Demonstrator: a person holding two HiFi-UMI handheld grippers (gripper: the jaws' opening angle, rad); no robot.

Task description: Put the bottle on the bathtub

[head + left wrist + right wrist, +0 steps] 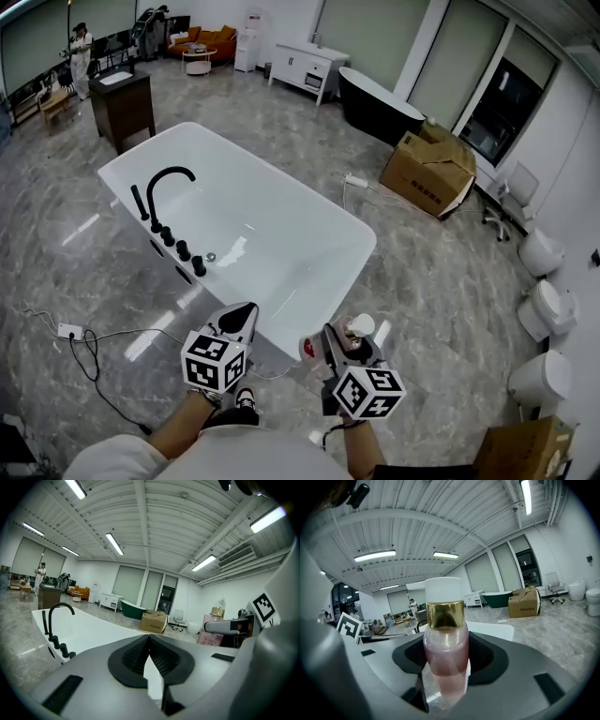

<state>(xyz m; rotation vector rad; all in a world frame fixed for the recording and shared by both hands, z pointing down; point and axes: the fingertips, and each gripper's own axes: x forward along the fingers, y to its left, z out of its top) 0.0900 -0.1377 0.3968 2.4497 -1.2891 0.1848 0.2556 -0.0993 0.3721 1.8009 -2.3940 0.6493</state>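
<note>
The bottle (445,651) is clear pink with a gold band and a white cap. It stands upright between the jaws of my right gripper (343,337), which is shut on its body. In the head view the bottle (360,327) is just short of the near end of the white bathtub (309,295). The tub runs away to the upper left, with a black arched faucet (167,180) on its left rim. My left gripper (246,311) is beside the right one, at the tub's near end. Its jaws meet at the tips with nothing between them (149,638).
A power strip with cable (70,331) lies on the marble floor at the left. A cardboard box (429,169) and a black tub (375,105) sit beyond the bathtub. A dark wooden vanity (124,105) stands at the far left, toilets (542,251) along the right wall, and a person (81,52) far back.
</note>
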